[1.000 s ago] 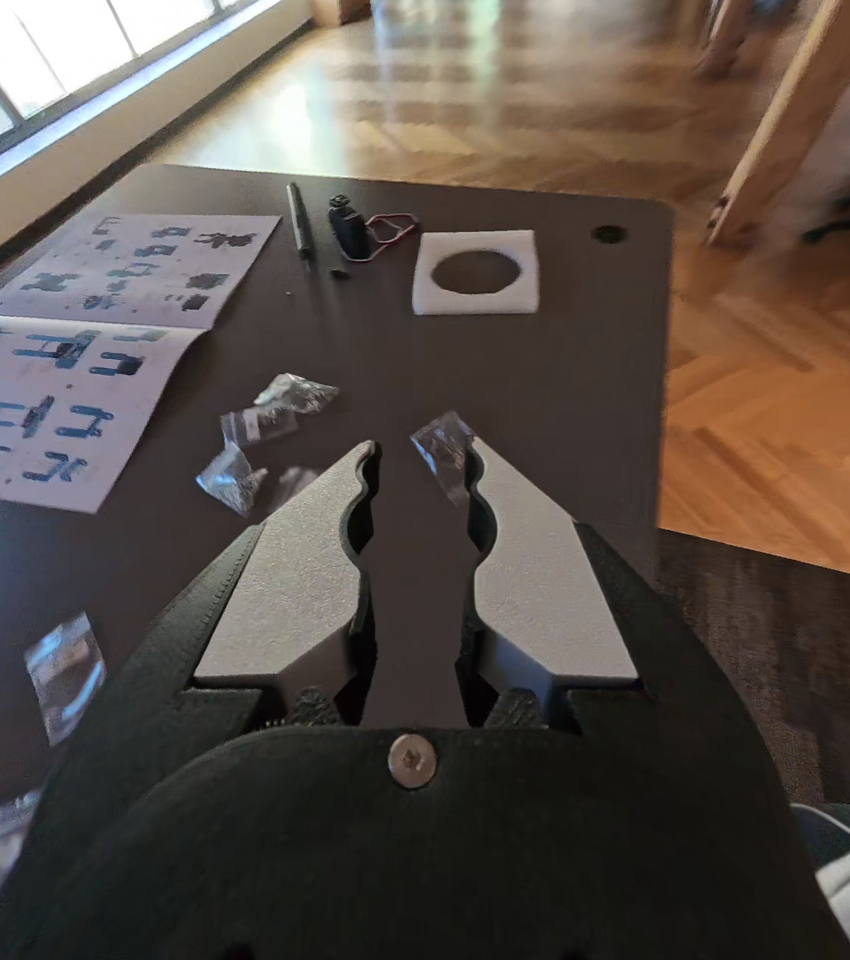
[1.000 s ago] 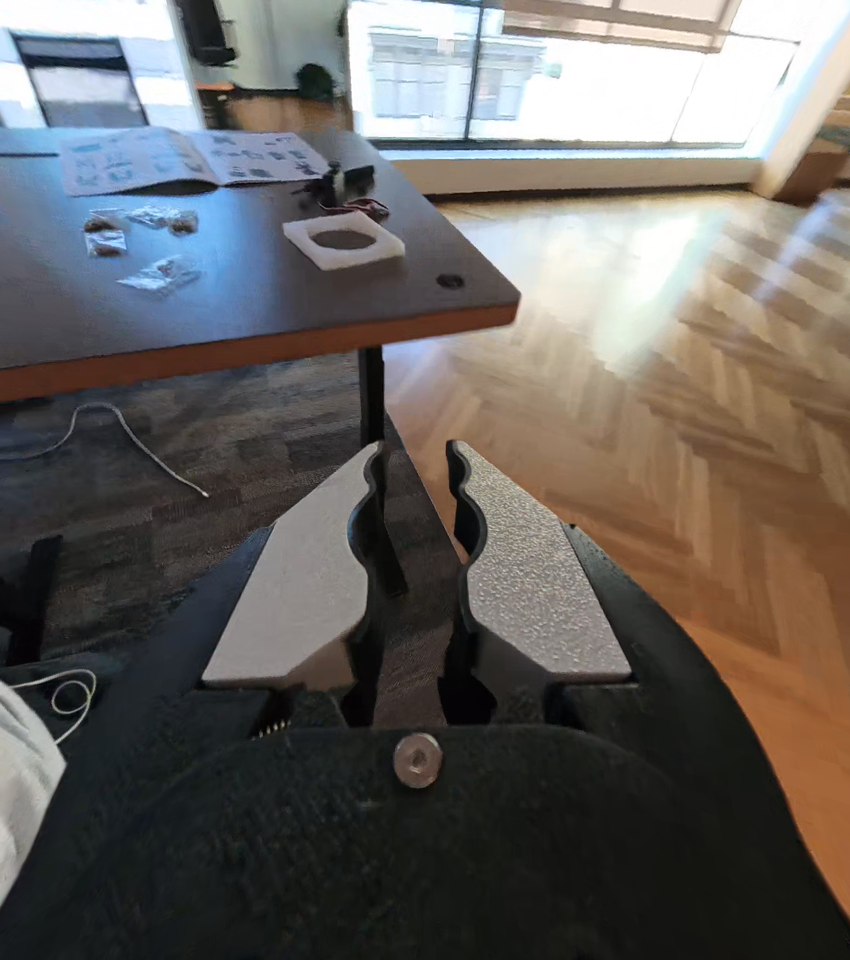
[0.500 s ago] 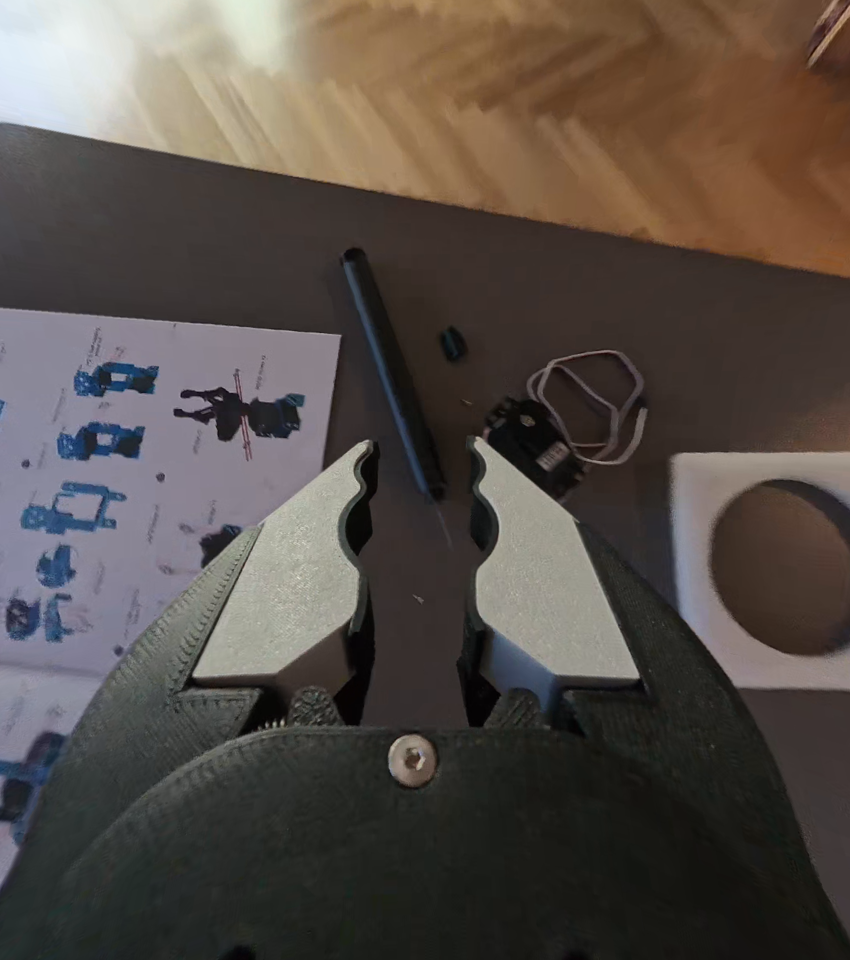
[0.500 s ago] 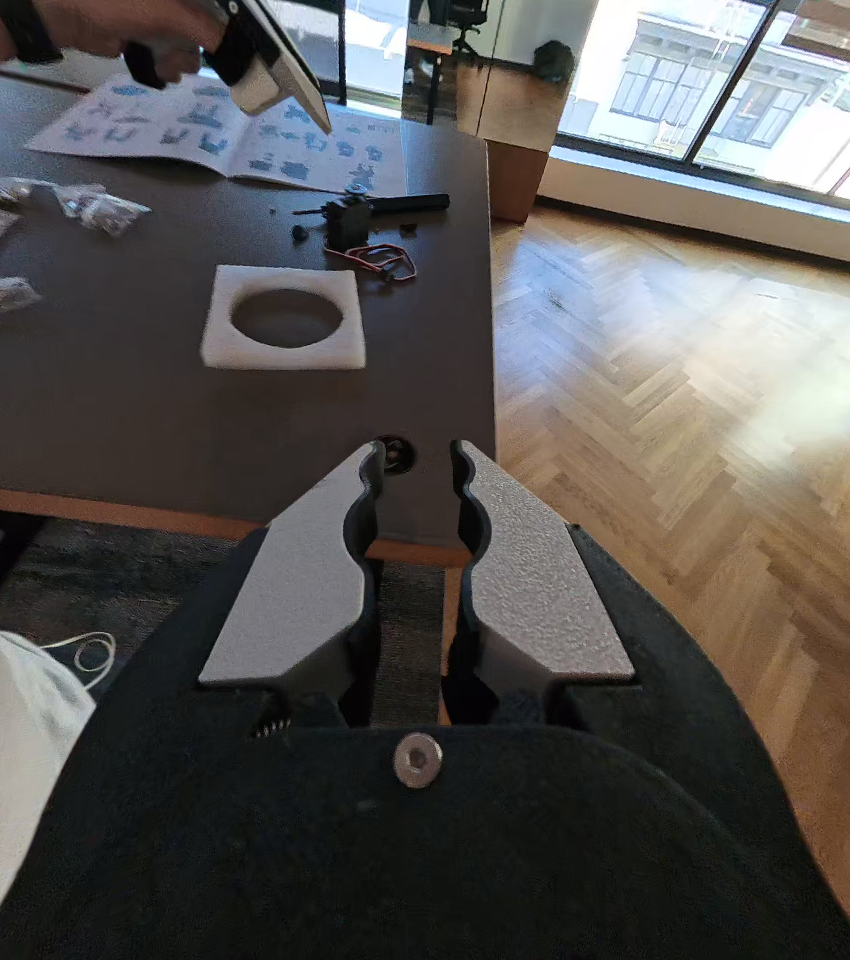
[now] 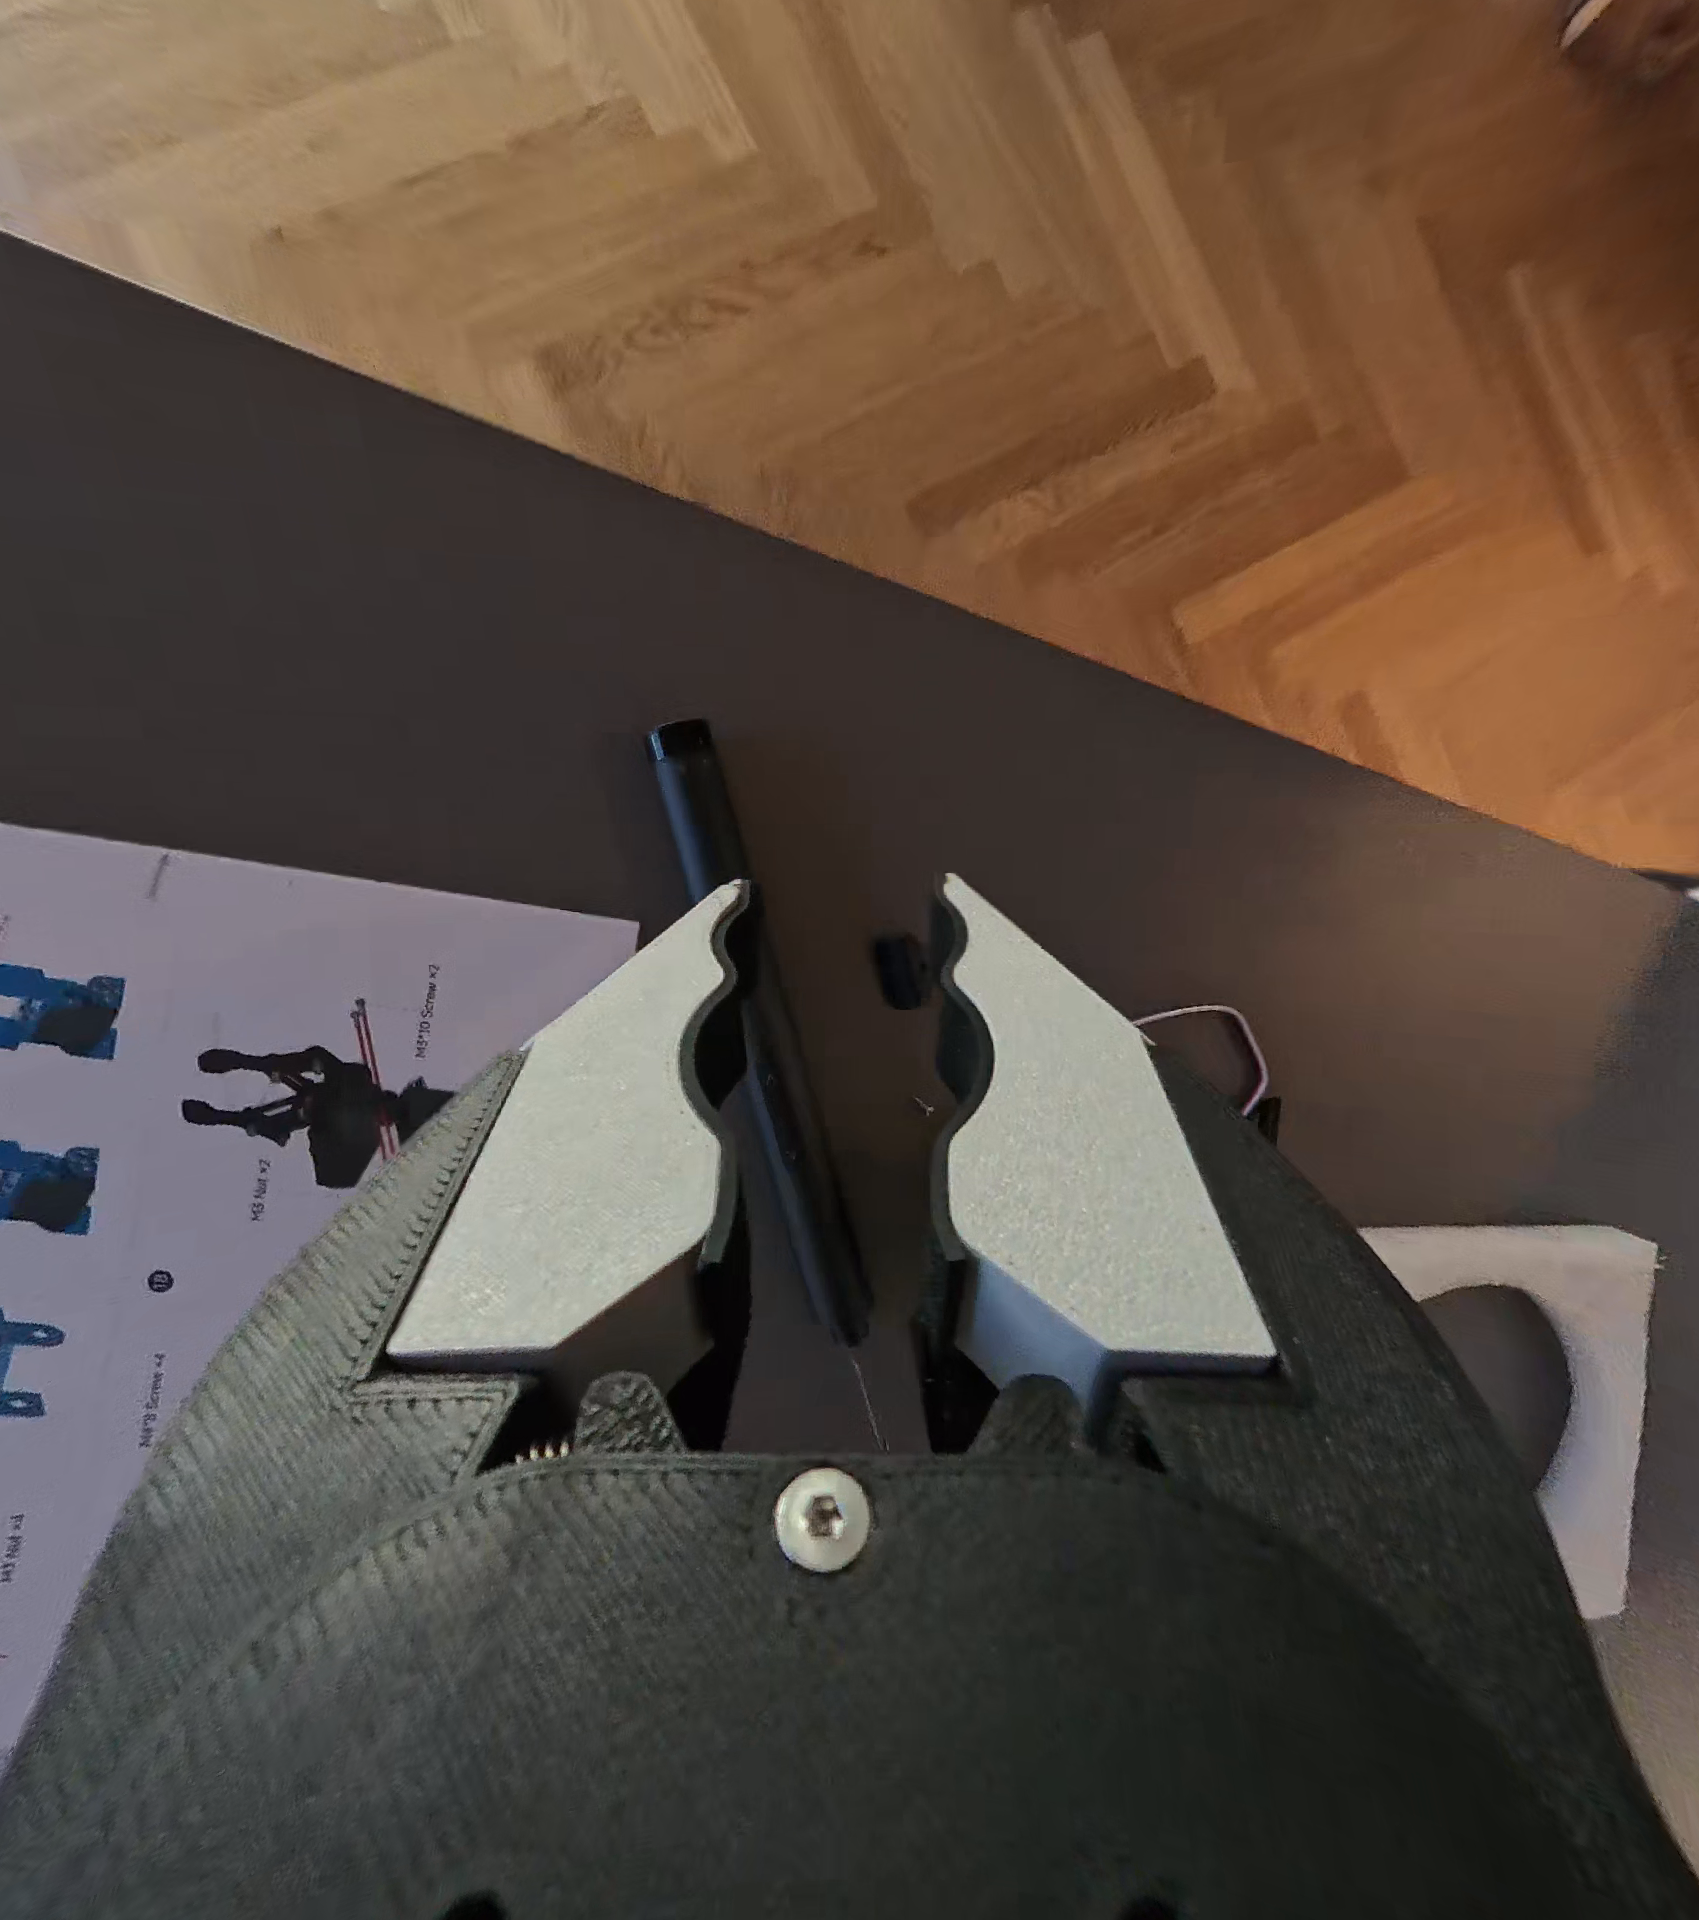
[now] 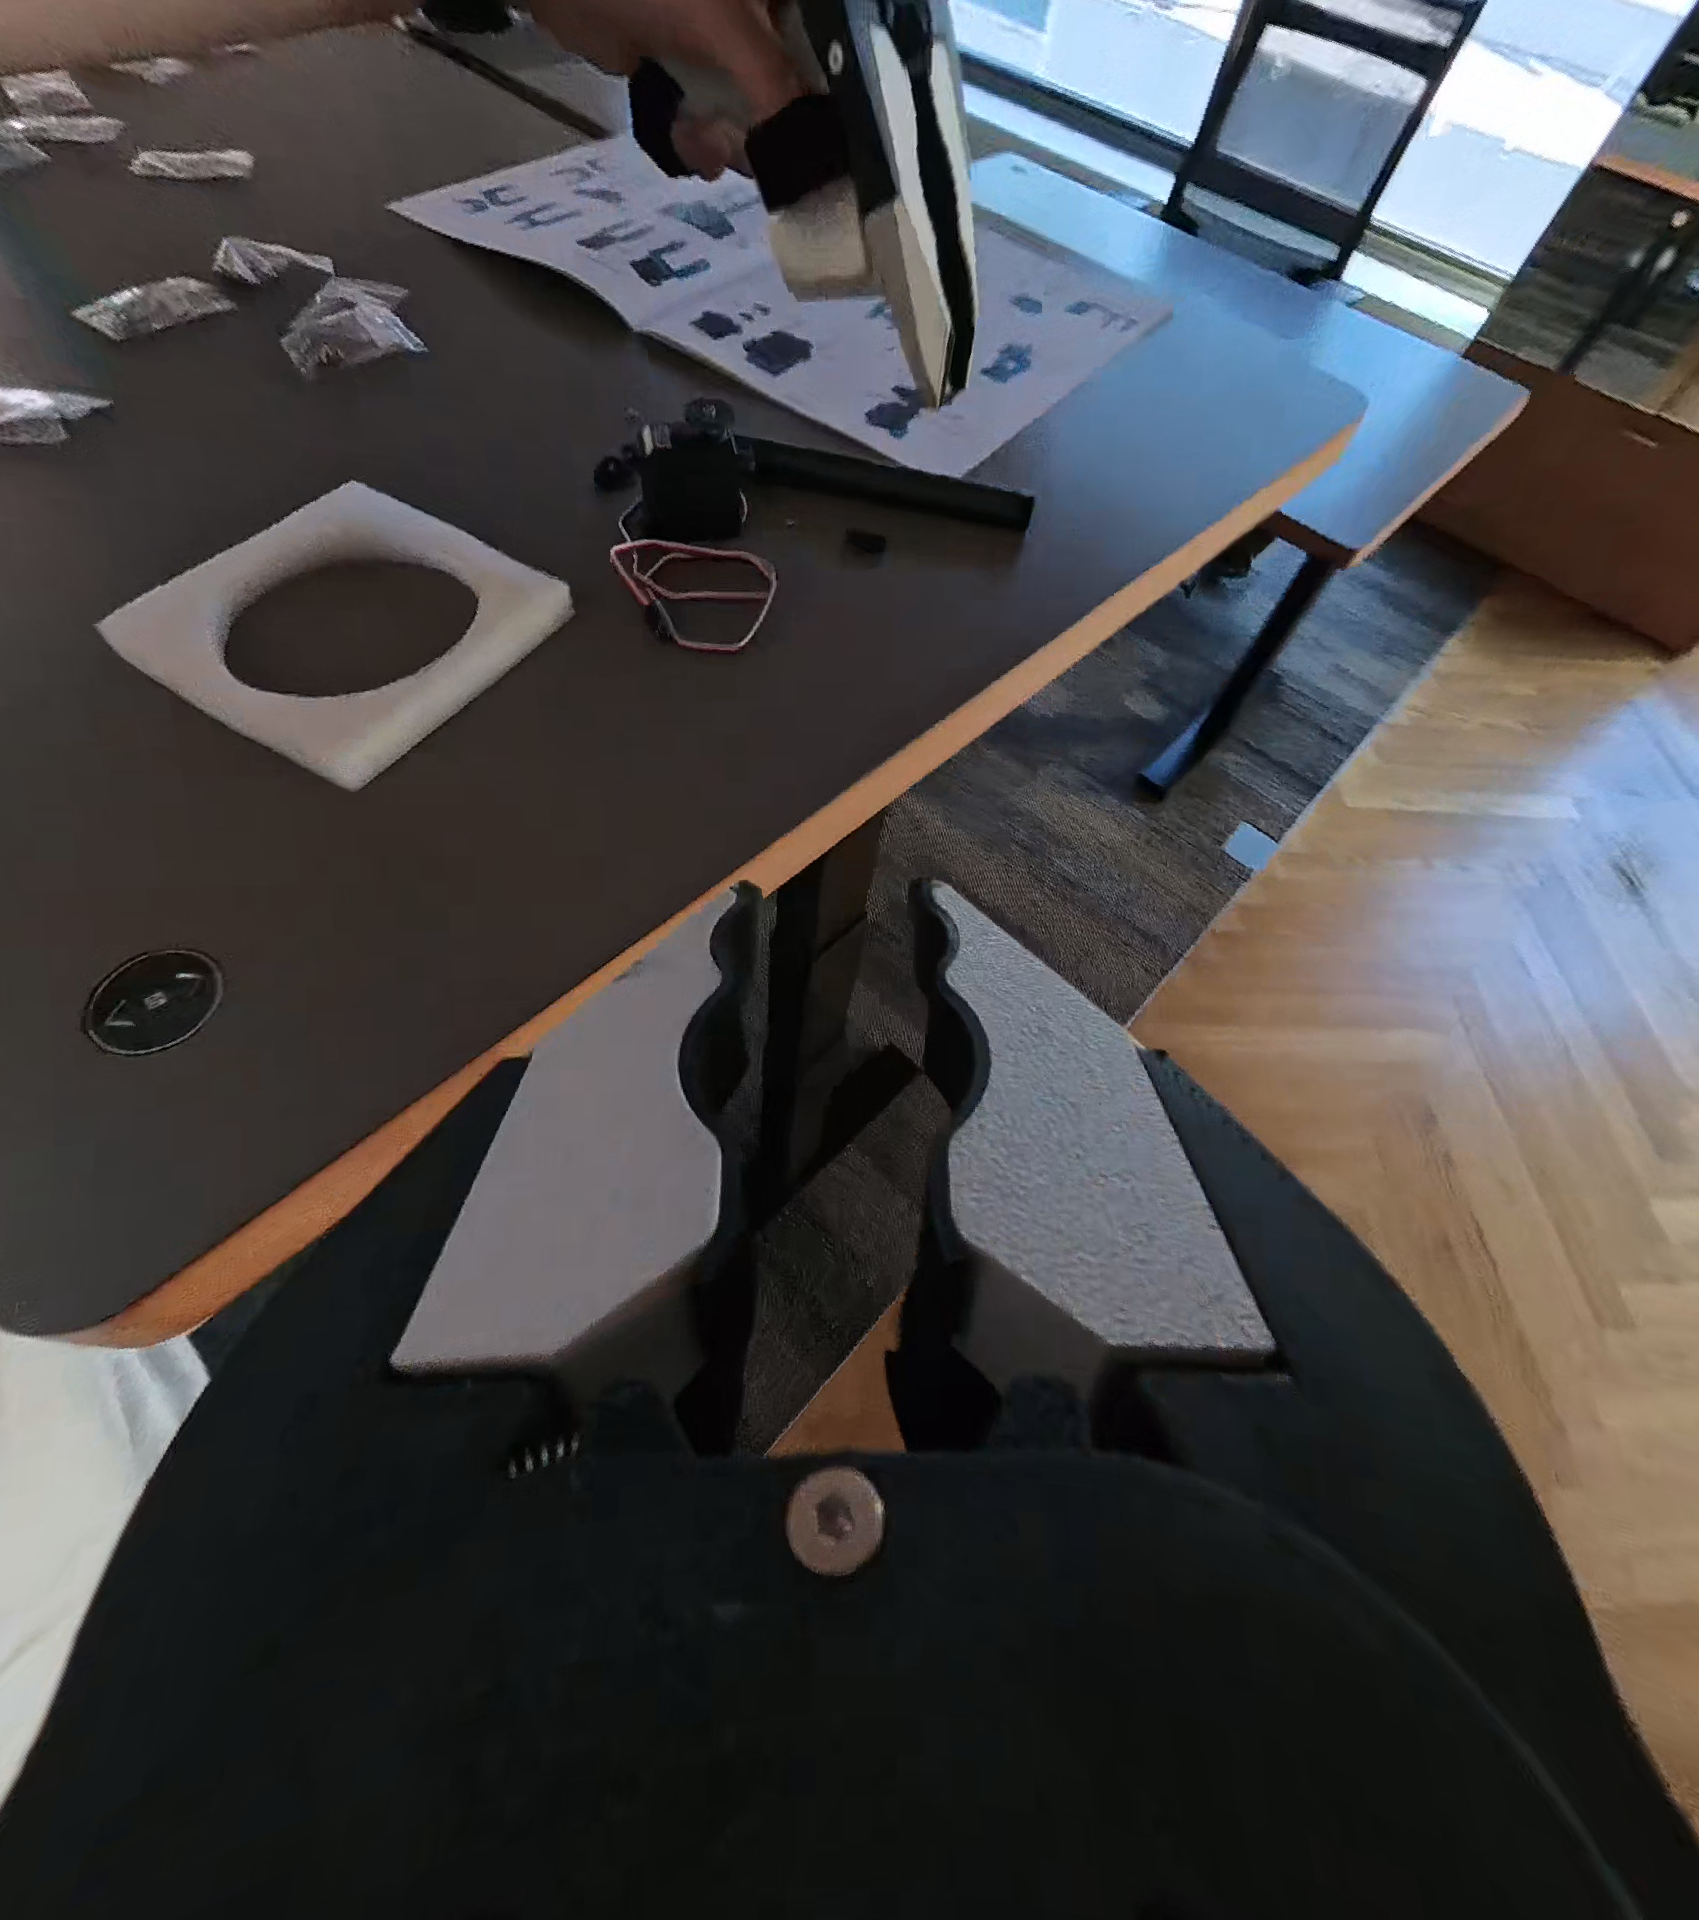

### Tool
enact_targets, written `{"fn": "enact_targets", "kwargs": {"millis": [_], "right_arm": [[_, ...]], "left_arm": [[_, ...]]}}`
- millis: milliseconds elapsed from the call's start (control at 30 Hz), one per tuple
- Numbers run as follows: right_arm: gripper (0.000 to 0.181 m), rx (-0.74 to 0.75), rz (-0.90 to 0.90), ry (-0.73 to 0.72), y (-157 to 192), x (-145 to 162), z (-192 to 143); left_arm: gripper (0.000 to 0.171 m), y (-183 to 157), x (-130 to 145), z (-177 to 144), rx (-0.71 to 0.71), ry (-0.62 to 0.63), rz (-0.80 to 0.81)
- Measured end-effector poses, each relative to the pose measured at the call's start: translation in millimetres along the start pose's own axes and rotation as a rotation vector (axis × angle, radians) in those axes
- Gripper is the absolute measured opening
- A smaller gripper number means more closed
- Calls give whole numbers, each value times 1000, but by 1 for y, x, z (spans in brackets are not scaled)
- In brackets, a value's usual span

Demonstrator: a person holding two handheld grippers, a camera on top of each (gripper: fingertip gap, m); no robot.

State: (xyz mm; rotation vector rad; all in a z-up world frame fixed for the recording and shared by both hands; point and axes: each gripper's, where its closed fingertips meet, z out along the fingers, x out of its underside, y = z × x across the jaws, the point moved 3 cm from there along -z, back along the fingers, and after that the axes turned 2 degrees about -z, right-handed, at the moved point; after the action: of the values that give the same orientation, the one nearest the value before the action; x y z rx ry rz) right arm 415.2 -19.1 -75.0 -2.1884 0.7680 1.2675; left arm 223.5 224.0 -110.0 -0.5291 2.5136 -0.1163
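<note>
Since half a second ago the left gripper (image 5: pixel 840 904) has come lower over the black screwdriver (image 5: pixel 720 914), which now lies between its spread fingers, apart from both. The right gripper (image 6: pixel 834 894), fingers spread and empty, hangs off the dark table (image 6: pixel 512 790) edge; the screwdriver's thin tip is barely discernible

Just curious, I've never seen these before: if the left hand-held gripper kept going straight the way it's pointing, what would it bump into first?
Most likely the black rod-shaped tool lying on the dark table. The left hand-held gripper points down at it, open, the tool between its fingers. How high it hangs is hard to judge.
</note>
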Motion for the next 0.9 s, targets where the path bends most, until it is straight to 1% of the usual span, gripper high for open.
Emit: {"fn": "enact_targets", "kwargs": {"millis": [133,233,300,367,400,467,500,600,700,800,900], "right_arm": [[29,-38,-23,-63,-26,-17,10],[29,-71,-54,-148,-37,-25,18],[29,-130,-54,-155,-48,-20,30],[29,-240,-62,-139,-59,-11,45],[31,-286,-84,-132,-68,-7,54],[31,-330,-155,-128,-92,-1,69],[32,-352,-179,-127,-104,0,75],[32,-505,-160,-137,-129,-2,86],[32,-631,-137,-119,-145,-8,91],[32,-642,-171,-128,-163,-12,103],[32,-689,-135,-134,-167,-16,122]], "left_arm": [[31,-4,2,14,-11,82,32],[29,-2,6,21,-109,127,75],[26,0,3,23,-135,108,20],[27,6,1,24,-151,101,-63],[29,10,5,24,-173,121,-88],[31,20,16,21,-253,169,-107],[31,23,20,21,-265,176,-129],[32,24,30,22,-219,181,-246],[29,23,34,21,-219,191,-264],[27,21,39,23,-216,244,-257],[28,22,45,25,-221,276,-269]]}}
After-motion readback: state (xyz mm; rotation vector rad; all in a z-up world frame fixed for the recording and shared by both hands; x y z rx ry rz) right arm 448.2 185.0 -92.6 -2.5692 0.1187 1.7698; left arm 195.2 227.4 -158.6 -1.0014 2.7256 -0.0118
